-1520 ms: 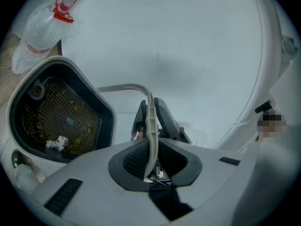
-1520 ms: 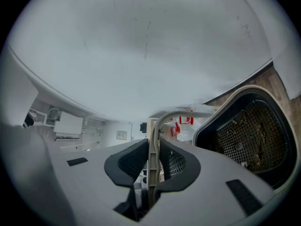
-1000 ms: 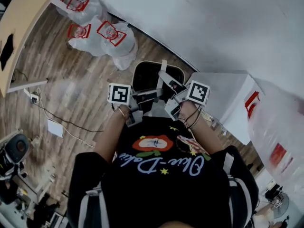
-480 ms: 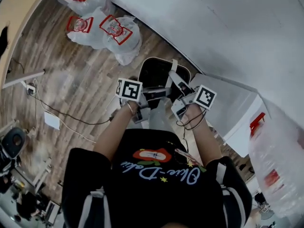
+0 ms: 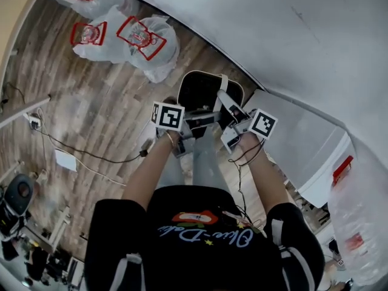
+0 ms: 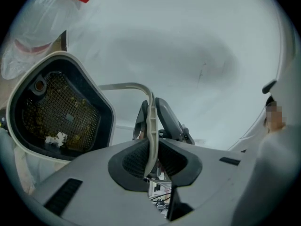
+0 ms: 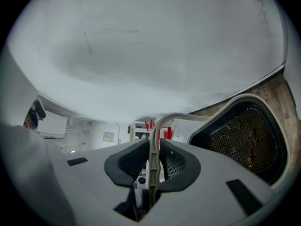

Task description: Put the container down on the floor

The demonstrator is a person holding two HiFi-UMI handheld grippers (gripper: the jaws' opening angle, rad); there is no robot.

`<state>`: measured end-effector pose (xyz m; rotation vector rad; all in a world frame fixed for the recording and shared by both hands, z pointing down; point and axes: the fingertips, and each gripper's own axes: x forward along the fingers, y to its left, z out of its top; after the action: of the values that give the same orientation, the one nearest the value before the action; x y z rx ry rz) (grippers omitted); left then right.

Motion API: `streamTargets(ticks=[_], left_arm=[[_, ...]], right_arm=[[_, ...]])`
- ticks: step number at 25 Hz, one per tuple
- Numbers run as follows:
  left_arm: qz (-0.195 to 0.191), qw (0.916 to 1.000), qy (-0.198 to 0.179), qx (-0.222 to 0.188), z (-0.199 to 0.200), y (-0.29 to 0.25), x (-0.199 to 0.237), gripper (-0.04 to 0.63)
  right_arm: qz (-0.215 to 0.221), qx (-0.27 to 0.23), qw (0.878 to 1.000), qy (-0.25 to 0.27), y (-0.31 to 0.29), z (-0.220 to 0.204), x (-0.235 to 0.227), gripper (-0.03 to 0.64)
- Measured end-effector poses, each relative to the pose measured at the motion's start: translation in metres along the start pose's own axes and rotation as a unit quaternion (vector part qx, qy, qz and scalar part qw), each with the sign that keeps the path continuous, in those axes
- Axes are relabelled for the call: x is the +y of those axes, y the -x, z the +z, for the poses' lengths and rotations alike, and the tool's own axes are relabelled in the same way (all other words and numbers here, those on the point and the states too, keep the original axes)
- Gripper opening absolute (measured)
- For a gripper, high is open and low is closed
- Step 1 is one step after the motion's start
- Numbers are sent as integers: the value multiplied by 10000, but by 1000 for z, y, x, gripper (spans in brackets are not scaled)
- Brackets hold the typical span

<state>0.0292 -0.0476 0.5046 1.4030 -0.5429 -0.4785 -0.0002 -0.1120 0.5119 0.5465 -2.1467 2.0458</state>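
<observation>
Currently the container (image 5: 203, 93), judged light and rigid, is being held up at upper centre over the floor (image 5: 103, 102), its thin handle (image 6: 123, 85) being pinched by the left gripper (image 6: 150, 147) and the right gripper (image 7: 153, 157).

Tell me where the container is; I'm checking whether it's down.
Head view, centre: the container is held by its handle, clamped in the left gripper and right gripper, beside the white wall.
</observation>
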Motion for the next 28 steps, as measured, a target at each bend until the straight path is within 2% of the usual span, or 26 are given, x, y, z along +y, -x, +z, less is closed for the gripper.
streamTargets(ticks=[6, 9, 12, 14, 16, 23, 28], left_arm=[[-29, 10000, 33, 71, 0, -6, 31, 51], [129, 9998, 58, 166, -4, -6, 52, 51], [30, 9996, -89, 271, -3, -3, 56, 57], [-62, 9994, -175, 286, -1, -4, 51, 57], [-47, 9995, -206, 252, 4, -5, 54, 57], [122, 9998, -129, 46, 18, -1, 89, 57], [294, 9995, -62, -9, 39, 5, 152, 57]], right_arm=[[-179, 80, 9997, 116, -7, -2, -37, 67], [-252, 164, 9995, 50, -10, -8, -57, 67], [75, 49, 9999, -98, -10, -9, -53, 66], [145, 4, 9999, 38, -9, -5, -46, 66], [75, 4, 9998, 197, -14, -3, -49, 66], [-9, 19, 9999, 156, -39, -4, -79, 66], [-34, 47, 10000, 42, -80, -6, -136, 67]])
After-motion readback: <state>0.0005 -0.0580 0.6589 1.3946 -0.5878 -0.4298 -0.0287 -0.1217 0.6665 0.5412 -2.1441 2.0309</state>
